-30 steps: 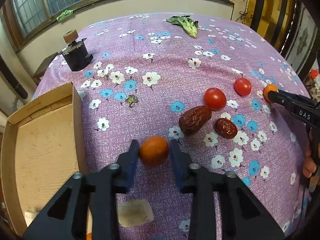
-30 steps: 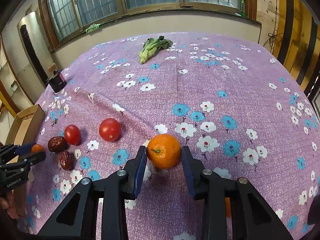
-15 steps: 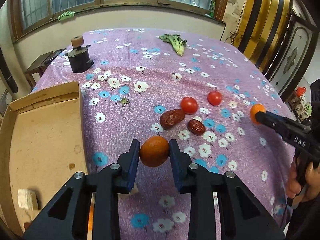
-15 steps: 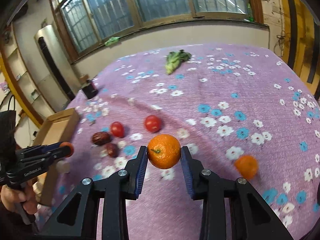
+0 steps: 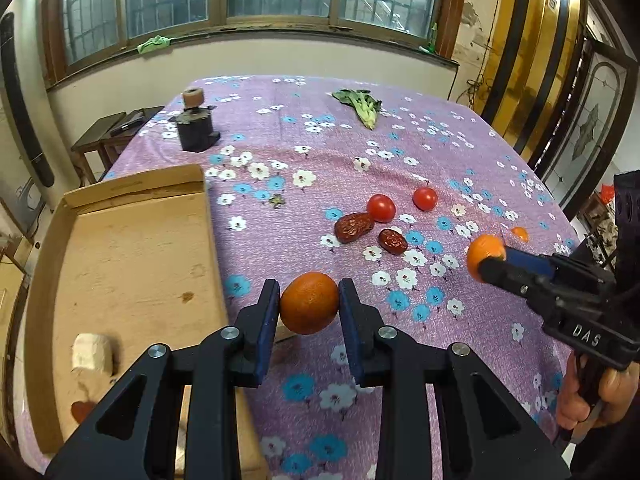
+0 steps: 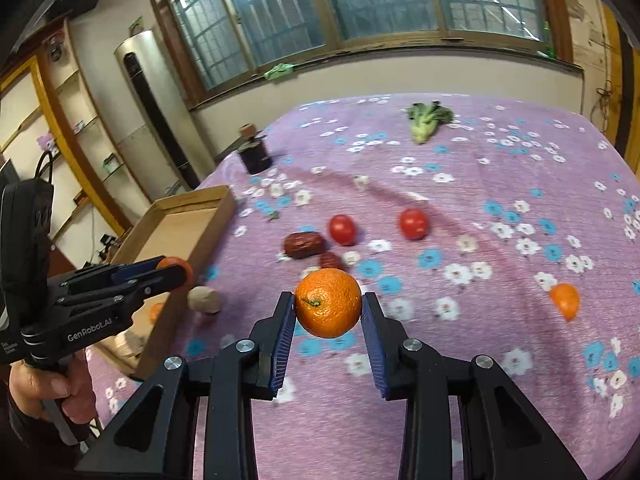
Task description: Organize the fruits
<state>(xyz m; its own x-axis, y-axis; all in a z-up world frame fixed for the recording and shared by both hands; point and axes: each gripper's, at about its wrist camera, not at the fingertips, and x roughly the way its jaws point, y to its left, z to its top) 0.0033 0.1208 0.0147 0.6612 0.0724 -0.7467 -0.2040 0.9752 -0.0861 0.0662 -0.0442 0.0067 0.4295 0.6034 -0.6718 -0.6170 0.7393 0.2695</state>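
My left gripper [image 5: 308,298] is shut on a small orange [image 5: 310,310], held in the air just right of the open cardboard box [image 5: 132,194]. My right gripper [image 6: 328,309] is shut on a second orange [image 6: 329,304] with a green stem, above the purple flowered cloth. In the left wrist view it comes in from the right with its fruit [image 5: 482,254]. Between them on the cloth lie two tomatoes [image 5: 381,208] [image 5: 425,199] and two dark red dates [image 5: 354,227] [image 5: 393,241]. A third orange [image 6: 565,300] rests on the cloth at the right.
Inside the box lie a pale lump [image 5: 91,354] and a small red thing [image 5: 82,410]. A leafy green vegetable [image 5: 362,106] and a dark cylindrical device [image 5: 195,128] sit at the table's far end. A hand [image 5: 592,396] holds the right gripper's handle.
Both grippers have risen and drawn back from the cloth with their oranges. The box now shows more fully at the left; the right gripper has swung left towards it.
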